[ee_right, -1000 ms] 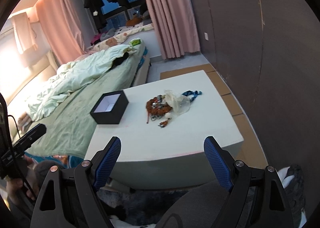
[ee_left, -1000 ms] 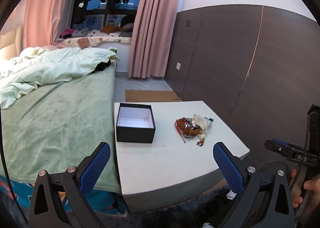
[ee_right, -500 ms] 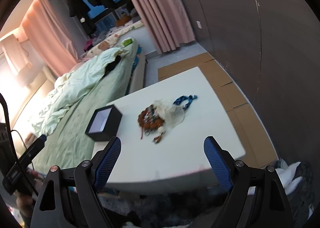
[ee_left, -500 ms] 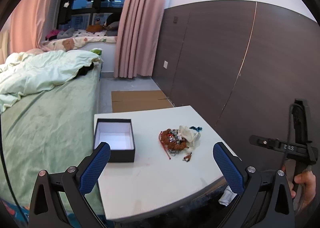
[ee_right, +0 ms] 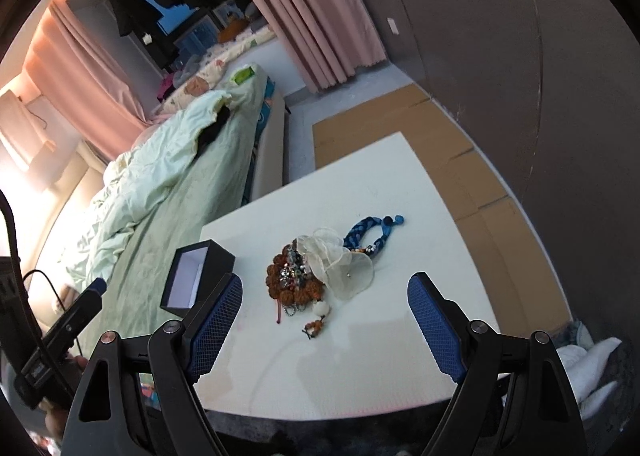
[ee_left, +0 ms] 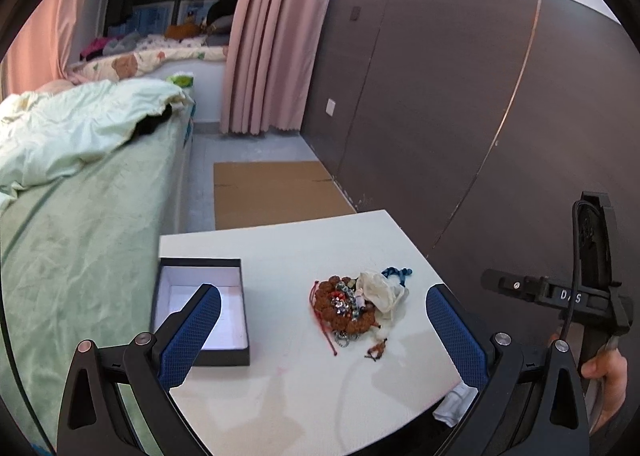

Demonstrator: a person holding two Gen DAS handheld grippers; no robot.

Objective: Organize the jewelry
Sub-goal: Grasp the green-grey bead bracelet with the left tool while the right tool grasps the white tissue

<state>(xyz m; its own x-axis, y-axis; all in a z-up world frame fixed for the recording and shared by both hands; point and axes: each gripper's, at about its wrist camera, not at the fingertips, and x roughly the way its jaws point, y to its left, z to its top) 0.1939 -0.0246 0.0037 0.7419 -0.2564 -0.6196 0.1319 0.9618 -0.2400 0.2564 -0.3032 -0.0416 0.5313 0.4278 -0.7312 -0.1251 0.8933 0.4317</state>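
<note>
Bedroom with pink curtains [ee_left: 264,35]; a smooth white surface [ee_left: 304,396] carries a square black box [ee_left: 224,356], white inside, beside a tangle of knobbly brown beads [ee_right: 294,282], gauzy pouch and braided blue cord. Both grippers, left [ee_left: 322,330] and right [ee_right: 322,322], hold textured blue jaws apart, empty. "DAS" is readable.

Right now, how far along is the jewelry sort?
Nothing sorted yet: the box is empty and open. The jewelry sits in one tangled pile on the table. Left gripper and right gripper are both open, holding nothing. Every piece remains.

Black box [ee_left: 202,356], white table [ee_left: 280,396], pink curtain [ee_left: 272,35]
</note>
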